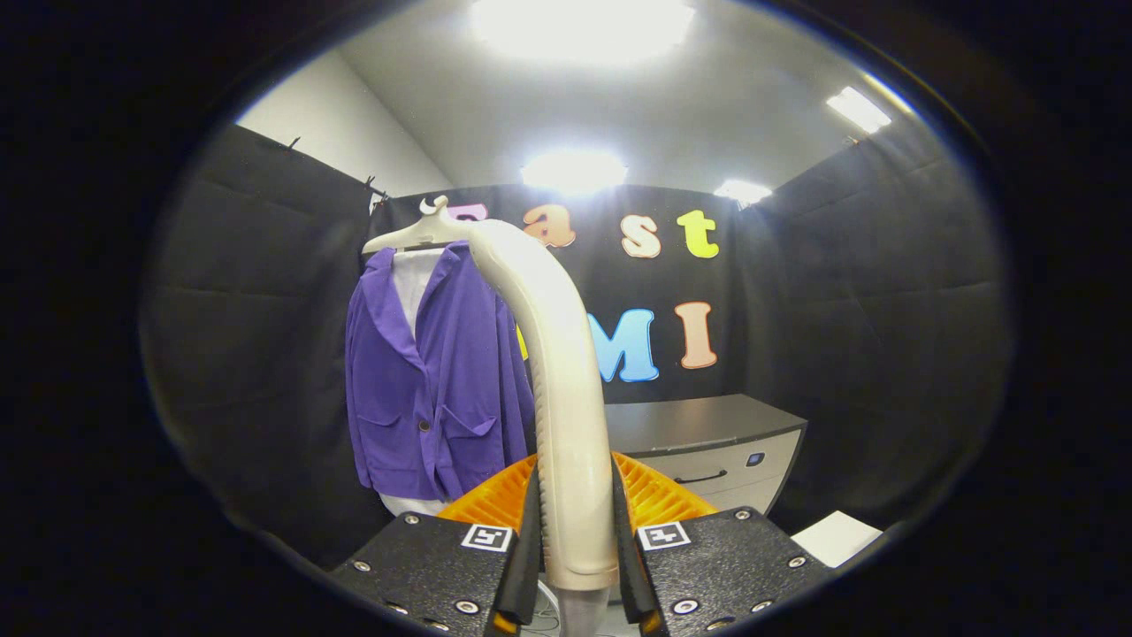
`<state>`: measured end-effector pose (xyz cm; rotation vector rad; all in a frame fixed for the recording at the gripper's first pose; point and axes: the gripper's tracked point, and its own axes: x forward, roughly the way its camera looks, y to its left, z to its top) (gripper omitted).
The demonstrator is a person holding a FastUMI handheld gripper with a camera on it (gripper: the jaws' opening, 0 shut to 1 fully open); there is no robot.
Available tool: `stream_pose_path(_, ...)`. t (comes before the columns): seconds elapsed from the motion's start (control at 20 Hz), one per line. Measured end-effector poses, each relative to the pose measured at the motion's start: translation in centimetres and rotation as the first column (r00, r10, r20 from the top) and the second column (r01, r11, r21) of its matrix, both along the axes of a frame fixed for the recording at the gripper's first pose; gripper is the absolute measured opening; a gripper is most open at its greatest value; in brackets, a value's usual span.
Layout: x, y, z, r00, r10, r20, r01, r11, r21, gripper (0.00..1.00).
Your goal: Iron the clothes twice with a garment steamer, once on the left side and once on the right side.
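Note:
My gripper (577, 522) is shut on the cream-white garment steamer (557, 354), both fingers pressing on its handle. The steamer rises from between the fingers and curves forward and left, its head reaching toward the top of the garment. A purple jacket (433, 380) over a white shirt hangs on a white hanger (416, 232) ahead and to the left of the fingers, against the black booth wall. The steamer's neck covers the jacket's right edge. I cannot tell whether the head touches the fabric.
A dark-topped cabinet (707, 442) with a handled drawer stands ahead to the right, beyond the fingers. A white flat object (836, 538) lies low on the right. Black cloth walls close the booth on both sides.

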<state>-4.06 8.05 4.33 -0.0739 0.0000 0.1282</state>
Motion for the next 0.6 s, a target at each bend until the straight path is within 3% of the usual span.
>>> stream_pose_path(0.6, -1.1, -2.7, -1.3, 0.998, -0.026, -0.049, 0.028, 0.999, 0.039, 0.37)
